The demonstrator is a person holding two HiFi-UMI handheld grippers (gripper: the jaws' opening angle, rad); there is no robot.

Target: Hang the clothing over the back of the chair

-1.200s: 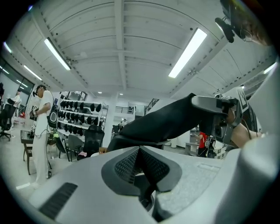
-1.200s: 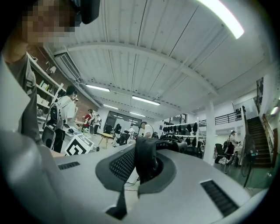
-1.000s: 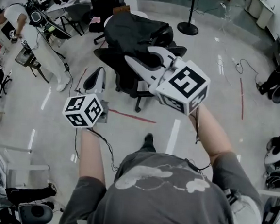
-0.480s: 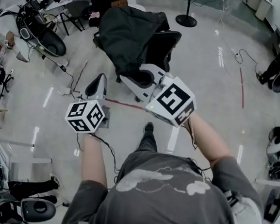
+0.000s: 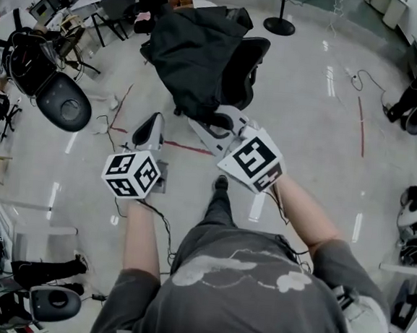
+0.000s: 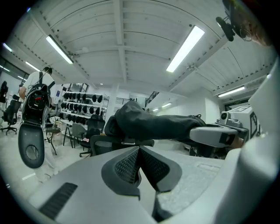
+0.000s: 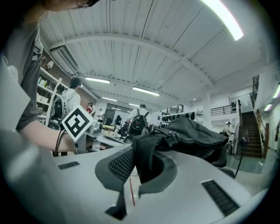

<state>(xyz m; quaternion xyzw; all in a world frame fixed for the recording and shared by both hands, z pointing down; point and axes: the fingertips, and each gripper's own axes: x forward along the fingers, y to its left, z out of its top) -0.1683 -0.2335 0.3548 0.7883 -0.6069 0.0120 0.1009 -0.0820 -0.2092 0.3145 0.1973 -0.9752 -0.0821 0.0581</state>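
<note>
Place: a large robotics lab or workshop hall is indicated.
Floor: a glossy pale floor (image 5: 318, 157) is marked with red tape lines (image 5: 359, 132) at 2 o'clock in the head view, and a loose cable (image 5: 355, 82) is left lying on it.
Furniture: office chairs (image 5: 242, 67) are scattered from 10 to 12 o'clock.
Storage: racks (image 6: 81, 98) filled with rows of dark gear are seen at 9 o'clock in the left gripper view.
Ceiling: a ribbed vaulted ceiling (image 6: 122, 52) is lit by long strip lights (image 6: 186, 48).
Upper level: a staircase (image 7: 258, 131) and a railed gallery (image 7: 223, 109) are seen at 3 o'clock in the right gripper view.

Pale glossy floor (image 5: 320, 136) with a black office chair (image 5: 242, 69) standing on it, a red tape line (image 5: 188, 148) near its base, a round-based pole stand (image 5: 279, 25) beyond.
</note>
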